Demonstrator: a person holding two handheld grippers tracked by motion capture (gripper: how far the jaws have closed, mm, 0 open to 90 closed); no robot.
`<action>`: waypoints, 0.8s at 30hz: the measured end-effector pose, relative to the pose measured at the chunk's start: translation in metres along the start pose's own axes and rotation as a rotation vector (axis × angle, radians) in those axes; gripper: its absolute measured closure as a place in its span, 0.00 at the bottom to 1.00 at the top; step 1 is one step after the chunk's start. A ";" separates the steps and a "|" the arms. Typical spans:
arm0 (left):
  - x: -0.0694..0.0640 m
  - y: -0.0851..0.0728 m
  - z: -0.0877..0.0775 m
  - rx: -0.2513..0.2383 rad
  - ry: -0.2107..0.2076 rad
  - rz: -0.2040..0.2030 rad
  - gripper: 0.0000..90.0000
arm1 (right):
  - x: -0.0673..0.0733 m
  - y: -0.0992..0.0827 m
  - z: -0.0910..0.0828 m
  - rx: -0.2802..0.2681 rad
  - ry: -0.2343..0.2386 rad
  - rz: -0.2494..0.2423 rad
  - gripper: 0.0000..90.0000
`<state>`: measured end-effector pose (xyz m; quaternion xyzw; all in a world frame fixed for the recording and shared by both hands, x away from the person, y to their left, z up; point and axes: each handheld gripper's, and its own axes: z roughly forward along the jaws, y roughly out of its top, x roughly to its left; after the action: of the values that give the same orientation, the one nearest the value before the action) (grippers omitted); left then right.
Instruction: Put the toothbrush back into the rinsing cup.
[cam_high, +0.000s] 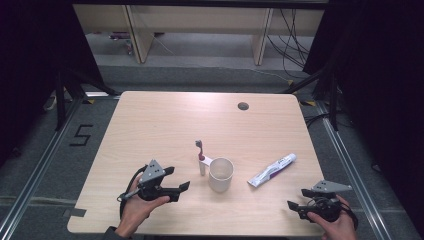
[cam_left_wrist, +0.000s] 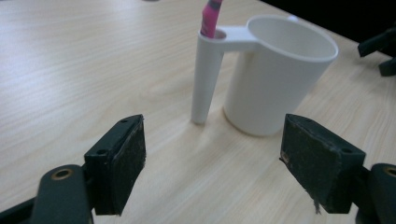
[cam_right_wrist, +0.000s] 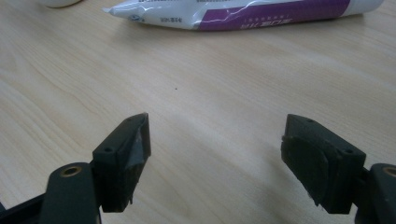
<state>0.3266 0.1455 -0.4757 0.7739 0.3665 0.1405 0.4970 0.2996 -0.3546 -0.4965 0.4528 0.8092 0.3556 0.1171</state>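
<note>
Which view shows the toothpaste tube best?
The high view: the whole toothpaste tube lies flat on the table, right of the cup. The right gripper view shows it closer but cut off at the top edge. The left gripper view faces the cup instead.

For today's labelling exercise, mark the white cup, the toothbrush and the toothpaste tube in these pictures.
white cup (cam_left_wrist: 275, 84): left gripper view, on its outer wall.
toothbrush (cam_left_wrist: 211, 16): left gripper view, on the pink handle above the cup's side holder.
toothpaste tube (cam_high: 272, 170): high view, on the tube's middle.
</note>
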 end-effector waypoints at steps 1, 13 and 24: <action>0.000 0.000 0.000 0.000 0.000 0.000 0.24 | 0.000 0.000 0.000 0.000 0.000 0.000 0.27; -0.001 -0.023 -0.013 0.072 0.037 0.018 0.24 | 0.000 0.000 0.000 0.000 0.000 0.002 0.27; -0.009 -0.034 -0.020 0.088 0.038 0.036 0.24 | -0.002 0.000 -0.001 -0.011 -0.005 -0.028 0.27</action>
<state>0.2947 0.1604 -0.4945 0.7986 0.3676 0.1482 0.4529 0.3006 -0.3570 -0.4961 0.4418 0.8132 0.3572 0.1263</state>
